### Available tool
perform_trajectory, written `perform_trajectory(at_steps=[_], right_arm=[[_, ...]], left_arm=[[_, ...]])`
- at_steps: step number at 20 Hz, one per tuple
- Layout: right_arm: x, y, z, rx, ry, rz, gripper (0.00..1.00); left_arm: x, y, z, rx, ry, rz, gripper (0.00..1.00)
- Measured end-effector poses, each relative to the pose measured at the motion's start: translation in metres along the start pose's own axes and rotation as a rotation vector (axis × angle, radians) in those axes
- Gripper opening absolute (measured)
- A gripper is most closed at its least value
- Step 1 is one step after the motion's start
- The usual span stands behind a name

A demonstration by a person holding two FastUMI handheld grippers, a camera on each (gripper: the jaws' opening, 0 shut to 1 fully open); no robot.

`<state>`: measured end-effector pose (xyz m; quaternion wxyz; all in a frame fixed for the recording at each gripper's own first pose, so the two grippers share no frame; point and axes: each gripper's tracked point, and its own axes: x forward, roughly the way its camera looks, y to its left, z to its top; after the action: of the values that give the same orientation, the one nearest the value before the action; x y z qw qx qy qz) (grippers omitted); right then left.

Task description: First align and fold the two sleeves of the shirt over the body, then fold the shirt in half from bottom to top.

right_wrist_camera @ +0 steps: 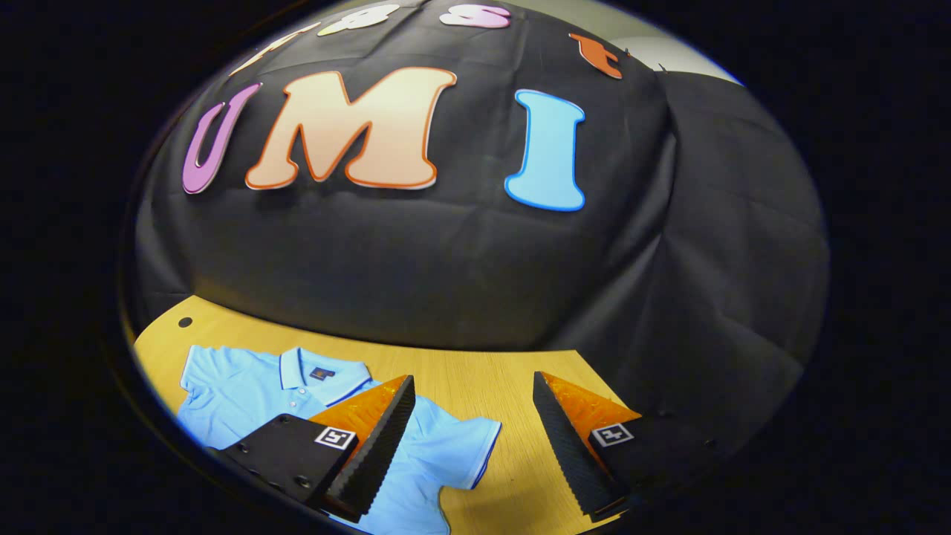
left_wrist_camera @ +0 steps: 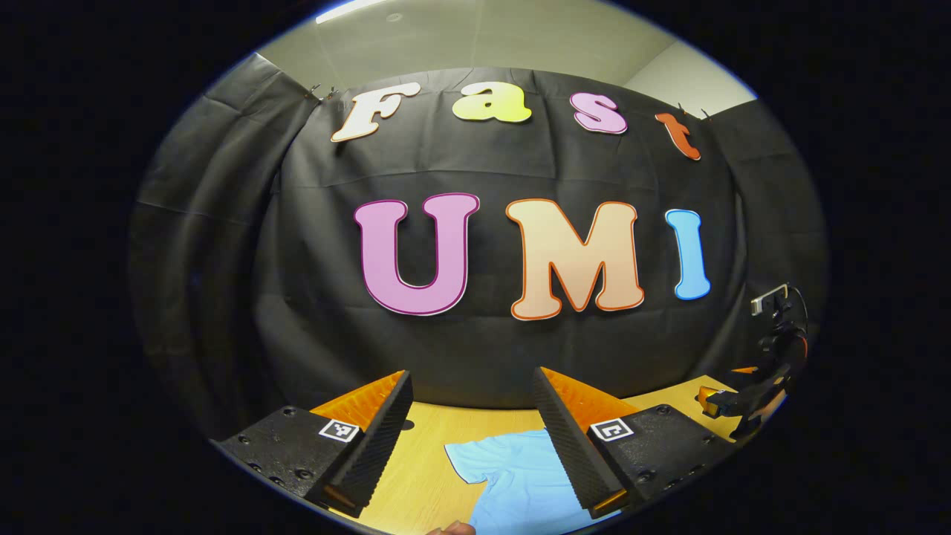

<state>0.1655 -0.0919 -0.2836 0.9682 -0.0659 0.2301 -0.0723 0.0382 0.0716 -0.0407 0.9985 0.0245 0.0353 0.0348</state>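
Your left gripper released, above shirt sleeve. Your right gripper released too, over other sleeve. Shirt flat on table.

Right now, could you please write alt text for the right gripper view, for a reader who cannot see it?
A light blue polo shirt lies flat on a wooden table, collar toward the black cloth wall, both short sleeves spread out. The right gripper hangs open above it, one finger over the shirt, the other over bare wood beside the nearer sleeve.
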Motion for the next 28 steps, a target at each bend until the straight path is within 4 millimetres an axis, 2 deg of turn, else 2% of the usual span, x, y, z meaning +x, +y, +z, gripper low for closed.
perform_trajectory(at_steps=[4, 7, 12, 20, 23, 25, 26, 27, 28], right_arm=[[0.031, -0.012, -0.045, -0.011, 0.095, -0.030, 1.00], [0.043, -0.017, -0.074, -0.008, 0.169, -0.042, 0.99], [0.060, -0.009, -0.125, 0.032, 0.286, -0.040, 1.00], [0.072, -0.008, -0.163, 0.130, 0.397, -0.062, 1.00], [0.075, -0.004, -0.165, 0.230, 0.405, -0.062, 1.00], [0.078, -0.004, -0.167, 0.217, 0.395, -0.069, 0.96], [0.077, 0.000, -0.167, 0.218, 0.394, -0.057, 0.89], [0.076, 0.002, -0.166, 0.212, 0.388, -0.047, 0.87], [0.076, 0.005, -0.167, 0.211, 0.386, -0.034, 0.75]], left_arm=[[0.008, 0.002, -0.010, -0.002, 0.025, 0.003, 0.96], [0.010, 0.007, -0.020, -0.009, 0.051, 0.014, 0.96], [0.015, 0.015, -0.030, -0.008, 0.078, 0.034, 0.96], [0.018, 0.018, -0.043, -0.020, 0.120, 0.043, 0.96], [0.018, 0.017, -0.046, -0.031, 0.129, 0.040, 0.96], [0.017, 0.017, -0.052, -0.046, 0.148, 0.039, 0.97], [0.017, 0.017, -0.054, -0.054, 0.157, 0.039, 0.97], [0.018, 0.018, -0.055, -0.060, 0.162, 0.041, 0.97], [0.016, 0.018, -0.056, -0.062, 0.164, 0.043, 0.97]])
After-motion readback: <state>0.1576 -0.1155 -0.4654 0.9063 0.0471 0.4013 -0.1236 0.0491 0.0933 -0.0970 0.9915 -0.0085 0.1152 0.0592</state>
